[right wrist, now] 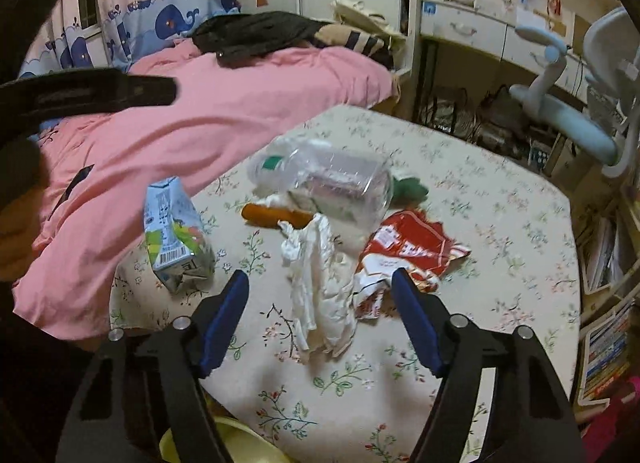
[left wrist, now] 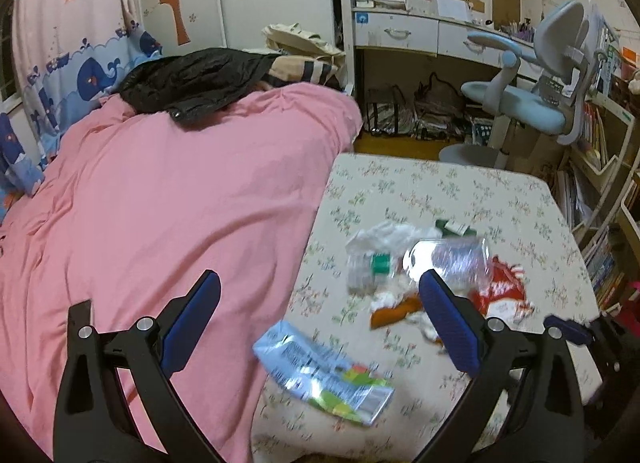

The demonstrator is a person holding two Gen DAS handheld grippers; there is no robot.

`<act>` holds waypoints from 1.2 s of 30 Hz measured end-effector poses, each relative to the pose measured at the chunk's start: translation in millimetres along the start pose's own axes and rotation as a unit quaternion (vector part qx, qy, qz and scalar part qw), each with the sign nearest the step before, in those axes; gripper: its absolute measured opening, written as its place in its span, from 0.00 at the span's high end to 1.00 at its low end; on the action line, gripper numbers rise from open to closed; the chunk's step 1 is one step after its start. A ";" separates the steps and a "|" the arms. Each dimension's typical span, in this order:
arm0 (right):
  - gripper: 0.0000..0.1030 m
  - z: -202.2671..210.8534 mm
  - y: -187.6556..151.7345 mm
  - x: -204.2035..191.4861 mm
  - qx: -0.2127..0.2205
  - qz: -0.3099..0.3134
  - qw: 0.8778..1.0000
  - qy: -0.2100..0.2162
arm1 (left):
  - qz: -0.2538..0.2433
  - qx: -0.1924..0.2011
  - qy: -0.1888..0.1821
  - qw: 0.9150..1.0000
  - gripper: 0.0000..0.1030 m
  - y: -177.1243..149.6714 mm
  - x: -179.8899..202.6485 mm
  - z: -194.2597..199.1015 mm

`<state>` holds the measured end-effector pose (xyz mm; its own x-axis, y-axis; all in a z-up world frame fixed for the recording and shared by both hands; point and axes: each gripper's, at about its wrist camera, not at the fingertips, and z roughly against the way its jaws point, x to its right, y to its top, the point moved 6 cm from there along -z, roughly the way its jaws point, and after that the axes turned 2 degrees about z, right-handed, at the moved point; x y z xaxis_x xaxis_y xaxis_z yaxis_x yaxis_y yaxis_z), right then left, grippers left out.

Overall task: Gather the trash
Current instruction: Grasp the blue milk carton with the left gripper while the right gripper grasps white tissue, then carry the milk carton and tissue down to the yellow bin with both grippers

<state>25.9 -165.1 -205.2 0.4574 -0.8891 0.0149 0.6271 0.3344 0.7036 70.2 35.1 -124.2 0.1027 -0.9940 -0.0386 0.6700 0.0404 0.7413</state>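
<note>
A floral-cloth tabletop [right wrist: 500, 231] stands beside a bed under a pink cover [left wrist: 160, 203], with a desk and a pale blue chair [left wrist: 532, 103] at upper right of the left wrist view. The trash sits mid-tabletop: a crumpled white tissue [right wrist: 320, 295], a red wrapper [right wrist: 412, 251], a clear plastic bottle [right wrist: 336, 183] on its side, an orange scrap [right wrist: 276, 215] and a blue drink carton [right wrist: 174, 235]. The right tongs [right wrist: 320, 295] gape wide around the tissue — pads not touching it. The left tongs [left wrist: 320, 295] are open too, empty, the carton [left wrist: 320, 375] just below them. A yellow rim [right wrist: 232, 443], contents hidden, shows at bottom.
</note>
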 end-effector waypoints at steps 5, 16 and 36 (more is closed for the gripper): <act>0.48 -13.5 -4.8 -7.2 -0.021 0.000 1.000 0.010 | 0.060 -0.069 -0.017 0.996 0.07 -40.1 -15.3 -9.8; 0.87 -12.9 -20.4 11.6 -0.039 -0.075 0.994 0.065 | 0.178 -0.196 -0.047 0.963 0.07 -95.5 -26.8 -69.7; 0.88 29.2 -19.4 78.5 0.031 -0.234 0.958 0.162 | 0.045 -0.145 -0.079 0.985 0.57 -79.5 41.2 -80.9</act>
<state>31.2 -250.5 -196.9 0.3127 -0.7905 -0.5266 0.7771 -0.1059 0.6204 80.7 -0.8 -238.9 0.0703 -0.9876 0.1401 0.8476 0.1332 0.5136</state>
